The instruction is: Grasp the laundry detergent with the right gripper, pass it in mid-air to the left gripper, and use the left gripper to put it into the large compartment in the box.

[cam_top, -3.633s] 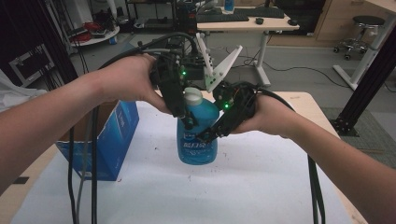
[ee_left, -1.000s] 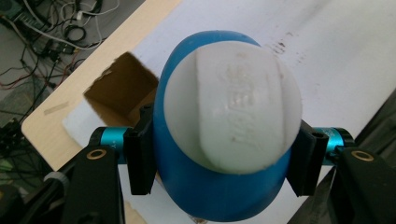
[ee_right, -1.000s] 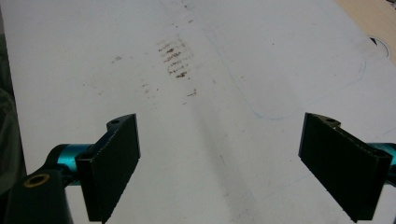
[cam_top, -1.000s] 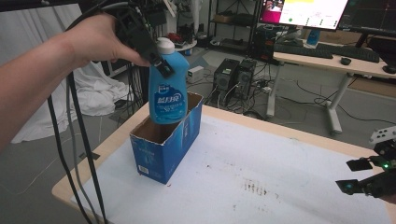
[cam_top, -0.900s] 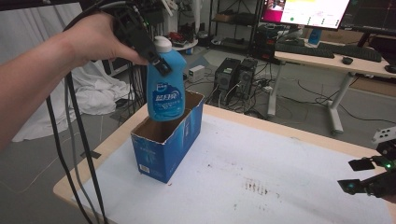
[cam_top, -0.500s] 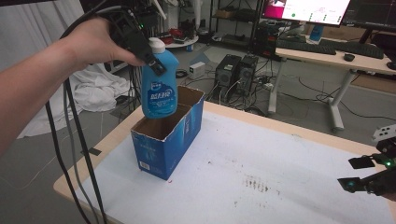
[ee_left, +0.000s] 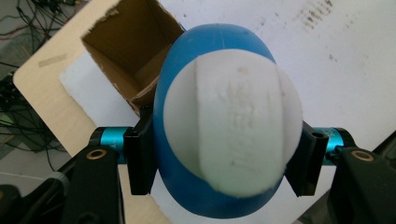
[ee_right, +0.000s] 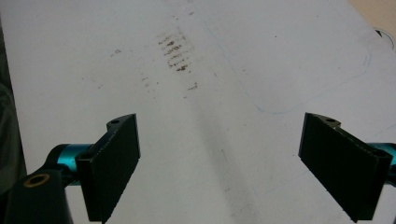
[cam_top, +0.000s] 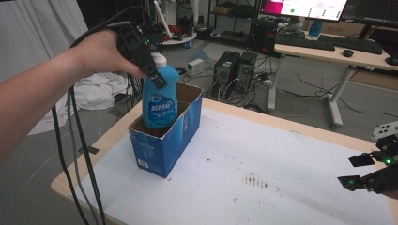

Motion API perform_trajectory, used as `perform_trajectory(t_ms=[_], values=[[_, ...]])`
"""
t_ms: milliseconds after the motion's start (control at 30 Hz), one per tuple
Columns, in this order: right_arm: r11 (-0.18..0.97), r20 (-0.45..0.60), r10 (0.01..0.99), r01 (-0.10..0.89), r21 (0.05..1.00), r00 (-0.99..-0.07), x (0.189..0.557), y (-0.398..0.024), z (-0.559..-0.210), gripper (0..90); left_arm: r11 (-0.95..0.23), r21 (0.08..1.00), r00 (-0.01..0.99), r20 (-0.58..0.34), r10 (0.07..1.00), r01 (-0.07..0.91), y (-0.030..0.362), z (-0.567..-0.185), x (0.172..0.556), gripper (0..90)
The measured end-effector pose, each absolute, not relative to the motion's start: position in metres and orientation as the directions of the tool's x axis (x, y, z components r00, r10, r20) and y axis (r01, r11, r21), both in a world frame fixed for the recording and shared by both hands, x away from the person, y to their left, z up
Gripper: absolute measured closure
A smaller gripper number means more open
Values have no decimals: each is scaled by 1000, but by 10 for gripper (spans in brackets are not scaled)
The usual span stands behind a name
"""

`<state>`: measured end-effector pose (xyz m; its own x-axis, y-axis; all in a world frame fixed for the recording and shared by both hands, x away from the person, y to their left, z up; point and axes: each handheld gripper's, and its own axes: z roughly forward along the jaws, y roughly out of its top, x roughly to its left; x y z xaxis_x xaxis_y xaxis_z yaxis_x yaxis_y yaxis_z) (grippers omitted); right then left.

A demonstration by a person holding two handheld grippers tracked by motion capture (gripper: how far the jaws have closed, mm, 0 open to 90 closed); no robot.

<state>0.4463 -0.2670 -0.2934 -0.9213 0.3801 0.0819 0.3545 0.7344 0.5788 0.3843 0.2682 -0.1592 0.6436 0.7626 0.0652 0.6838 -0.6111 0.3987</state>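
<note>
The blue bottle (cam_top: 160, 96) has a white cap and a pale label with blue print on its front. It stands upright, with its lower part down inside the blue carton (cam_top: 164, 133) and its shoulders and cap above the rim. The carton is an open-topped cardboard box, blue outside with white print and plain brown inside, its top flaps folded up. It stands at the far left part of the white table, near the left edge. From above, the bottle's cap (ee_left: 232, 134) is broad, white and embossed.

Even indoor light, soft shadows, close bottle cap slightly blurred.
</note>
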Motion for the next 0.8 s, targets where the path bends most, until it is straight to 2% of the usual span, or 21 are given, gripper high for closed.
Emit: perform_trajectory(t_ms=[800], values=[[735,87,379,357,576,-921,444,-272,-296,123,-694,168,695,65,716,700,257,-229,401,386]])
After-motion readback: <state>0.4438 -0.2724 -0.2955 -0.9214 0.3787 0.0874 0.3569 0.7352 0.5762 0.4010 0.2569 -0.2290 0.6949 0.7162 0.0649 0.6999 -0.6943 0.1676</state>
